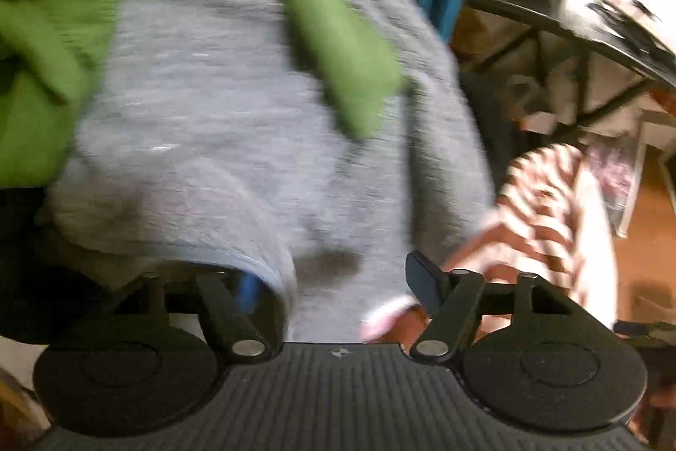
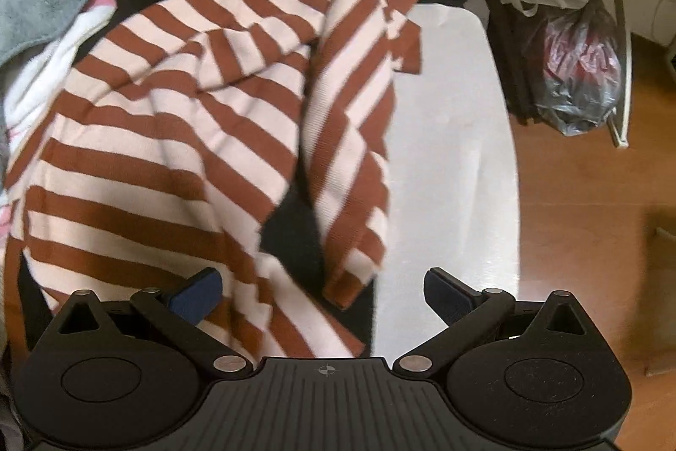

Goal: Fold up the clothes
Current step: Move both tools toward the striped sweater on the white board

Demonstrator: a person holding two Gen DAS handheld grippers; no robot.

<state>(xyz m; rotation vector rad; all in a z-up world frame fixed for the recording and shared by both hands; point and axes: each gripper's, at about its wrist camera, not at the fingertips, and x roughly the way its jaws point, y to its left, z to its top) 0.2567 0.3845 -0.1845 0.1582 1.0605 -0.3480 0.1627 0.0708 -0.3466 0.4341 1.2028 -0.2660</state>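
- The right gripper stands wide open and holds nothing; its two blue-padded fingers sit well apart, one over the striped top and the other over the bare white surface.
- The striped top, brown and pale pink, lies crumpled straight ahead of the right gripper, with a sleeve or flap hanging toward the fingers. It is judged to be the garment to fold, and the open fingers look ready to take its near edge.
- A dark cloth shows through a gap in the stripes just ahead of the right gripper; what it is cannot be told.
- The white surface lies ahead and to the right of the right gripper, bare, likely kept free as the place for spreading the garment.
- The left gripper looks open too, though the view is blurred. Its right finger is clear of cloth; the left finger is hidden under a fold of the grey garment, so whether it has hold of anything cannot be told.
- The grey garment fills the view ahead of the left gripper, touching it at the near edge. A green garment lies draped over its far side and to the left.
- The clothes sit heaped together, presumably waiting their turn.
- As for containers, a plastic bag stands on the wooden floor, far ahead and right of the right gripper; it holds something reddish that cannot be made out.
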